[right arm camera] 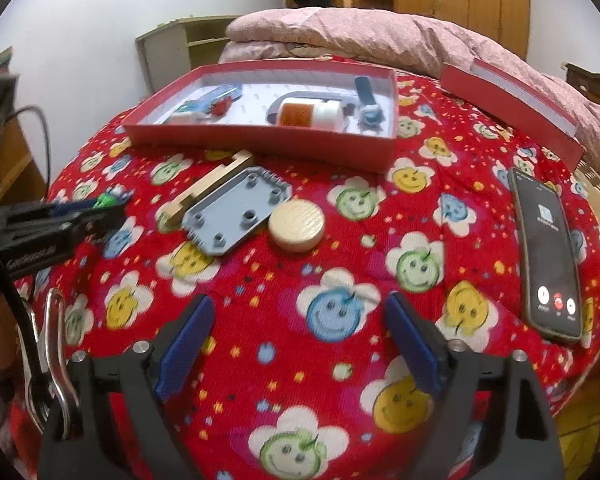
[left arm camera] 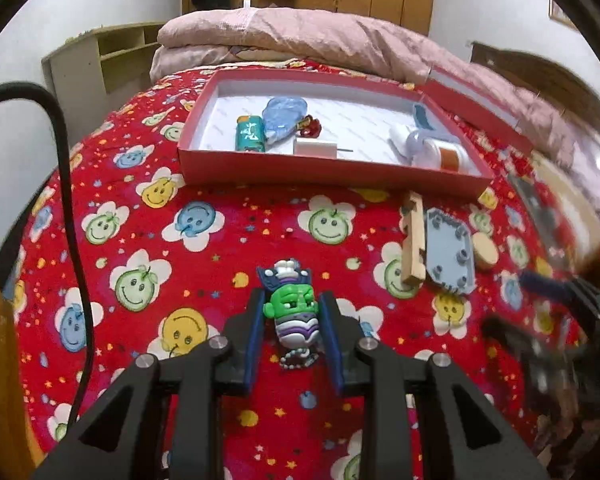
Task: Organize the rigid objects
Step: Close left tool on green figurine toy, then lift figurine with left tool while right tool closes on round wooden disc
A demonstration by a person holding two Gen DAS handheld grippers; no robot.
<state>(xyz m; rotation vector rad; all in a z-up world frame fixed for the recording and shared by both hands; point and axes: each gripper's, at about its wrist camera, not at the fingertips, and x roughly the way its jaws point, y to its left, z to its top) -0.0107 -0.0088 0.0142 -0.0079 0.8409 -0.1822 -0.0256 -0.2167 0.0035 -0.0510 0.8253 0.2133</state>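
My left gripper (left arm camera: 293, 312) is shut on a green-faced toy figure keychain (left arm camera: 293, 312), just above the red smiley bedspread. The left gripper also shows in the right wrist view (right arm camera: 100, 206) at the left. A red box (left arm camera: 332, 170) with several small items inside lies further back; it also shows in the right wrist view (right arm camera: 260, 142). A wooden piece (right arm camera: 210, 182), a grey studded plate (right arm camera: 236, 210) and a wooden disc (right arm camera: 297, 224) lie in front of the box. My right gripper (right arm camera: 296, 344) is open and empty above the bedspread, near of the disc.
A phone (right arm camera: 548, 252) with a lit call screen lies at the right. The red box lid (right arm camera: 512, 100) leans on a pink folded quilt (left arm camera: 300, 36). A black cable (left arm camera: 68, 200) runs along the left. A shelf (left arm camera: 100, 60) and a wardrobe stand behind.
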